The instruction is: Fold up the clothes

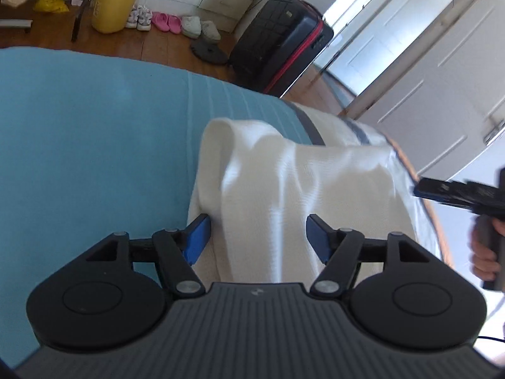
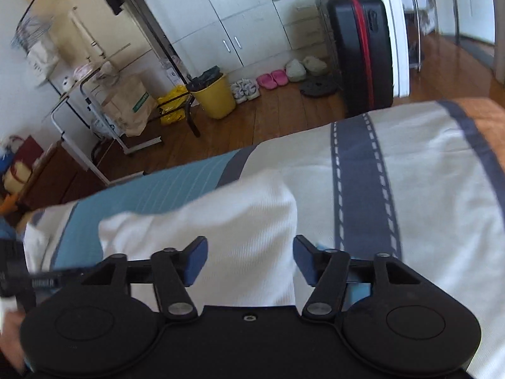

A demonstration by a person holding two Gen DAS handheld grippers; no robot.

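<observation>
garment: we see a white ribbed knit cloth (image 1: 284, 183) lying rumpled on the blue-and-cream striped bedcover (image 1: 79, 126) | tongs: left gripper (image 1: 258, 237) and right gripper (image 2: 251, 260) both spread wide, gripping nothing, cloth between fingers | step: we judge mid-fold or regrasp; stage unclear | next: needs edge pinched cleanly

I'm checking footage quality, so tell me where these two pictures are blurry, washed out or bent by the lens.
Left wrist view: the right gripper is smeared by motion, the doorway is blown out, and the white garment carries soft glare. Right wrist view: the garment's left edge and the shelving are blurred, the cupboard lines bow from fisheye, and corners vignette dark.
</observation>
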